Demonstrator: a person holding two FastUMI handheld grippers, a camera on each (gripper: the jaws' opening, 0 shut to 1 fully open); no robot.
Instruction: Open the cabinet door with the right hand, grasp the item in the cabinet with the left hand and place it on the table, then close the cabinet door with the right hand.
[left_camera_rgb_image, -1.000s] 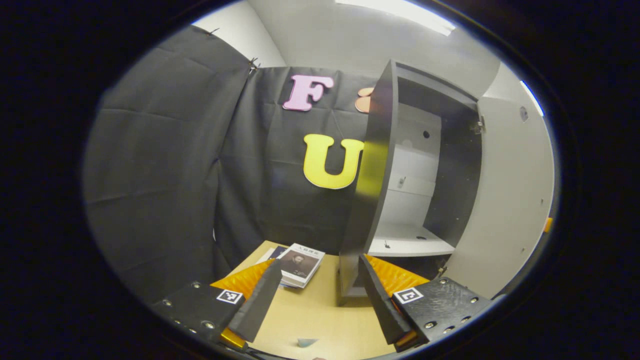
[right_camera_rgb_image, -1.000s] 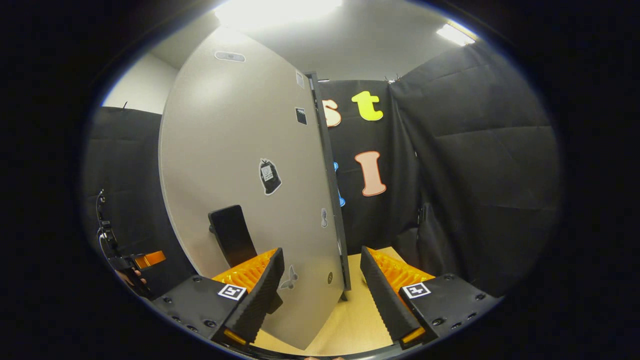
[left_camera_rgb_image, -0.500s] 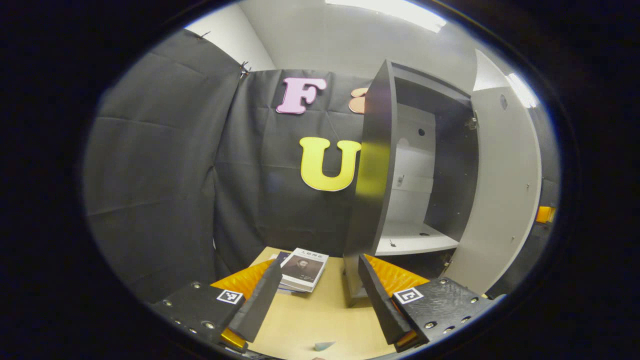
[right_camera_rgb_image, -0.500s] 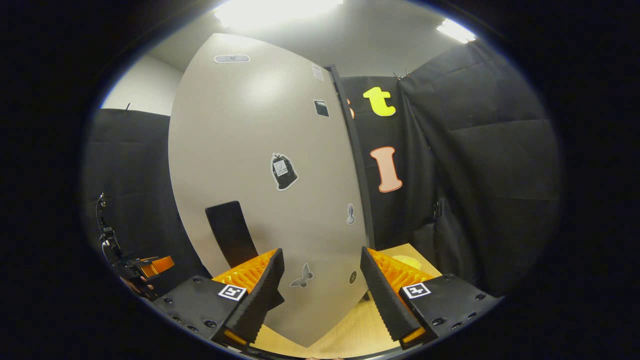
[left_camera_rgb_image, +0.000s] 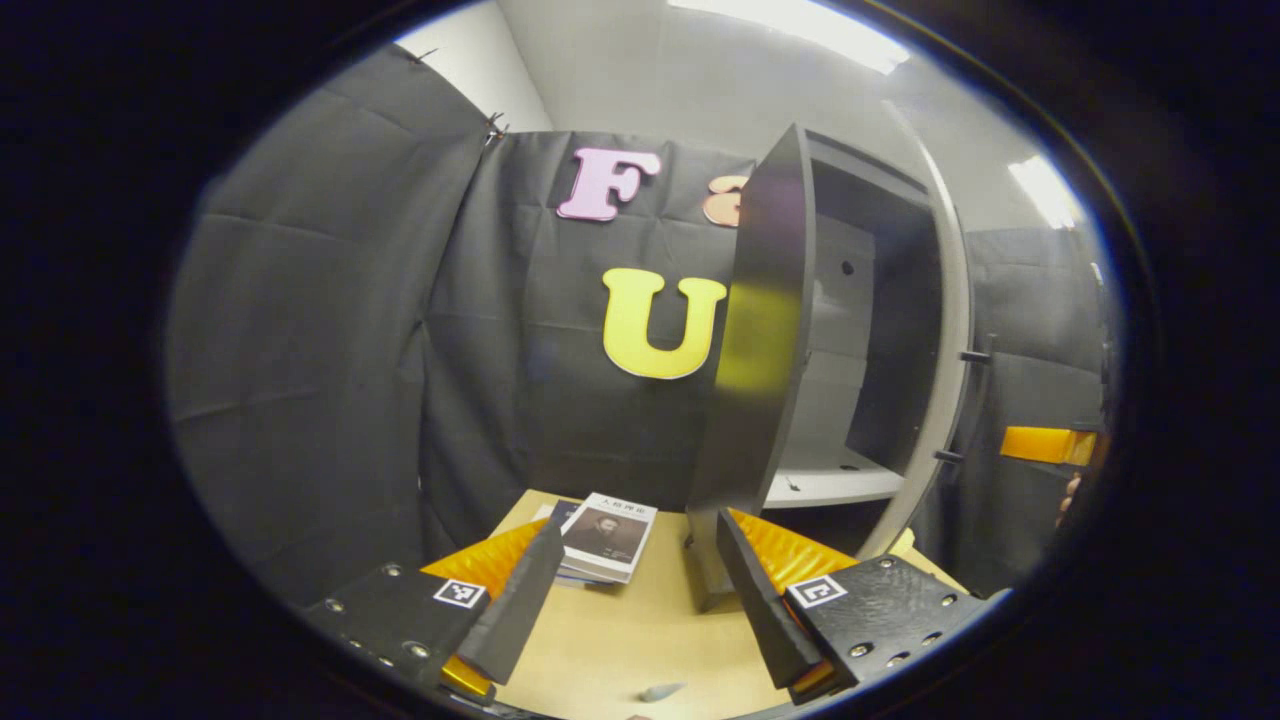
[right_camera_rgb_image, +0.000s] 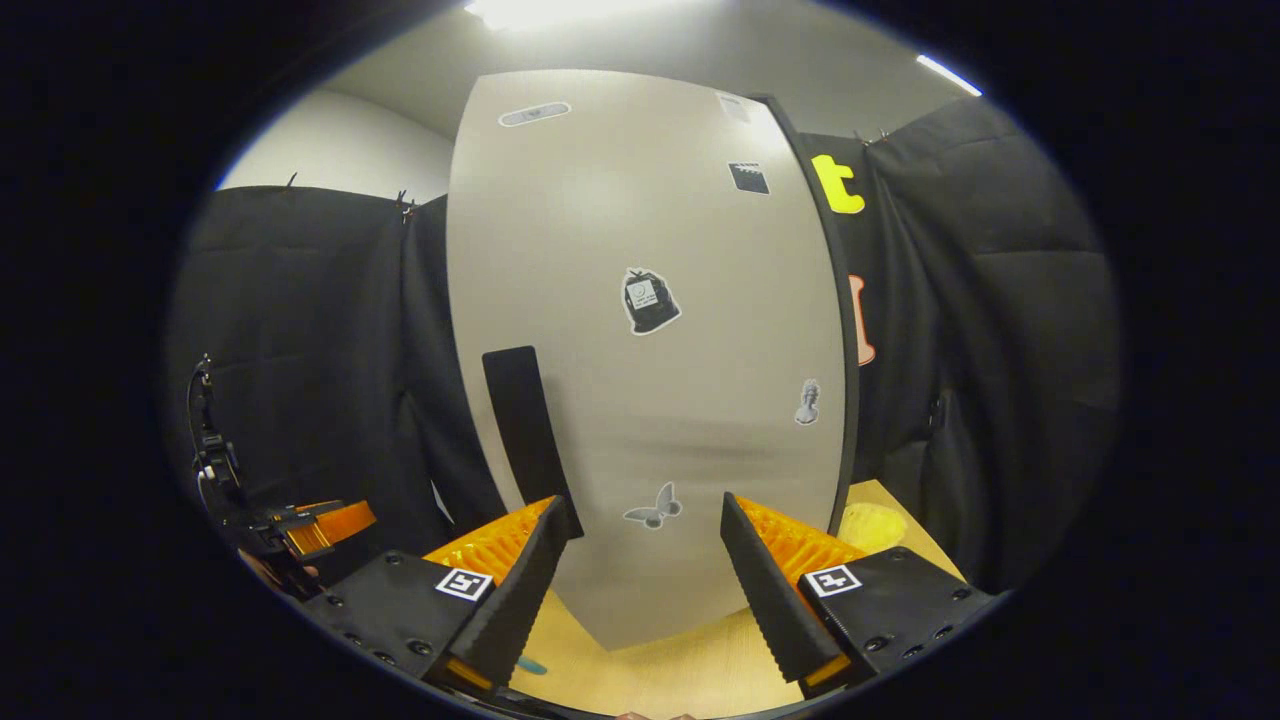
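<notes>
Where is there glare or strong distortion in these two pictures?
Left gripper view: a yellowish sheen lies on the dark cabinet side panel, and ceiling lights flare at the top. Right gripper view: the fisheye bows the pale cabinet door, and a ceiling light burns out above it.

black cloth wall (left_camera_rgb_image: 320, 330), ceiling light (left_camera_rgb_image: 800, 20)

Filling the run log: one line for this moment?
door: nearly shut | book: on table | left gripper: open | right gripper: open
</notes>
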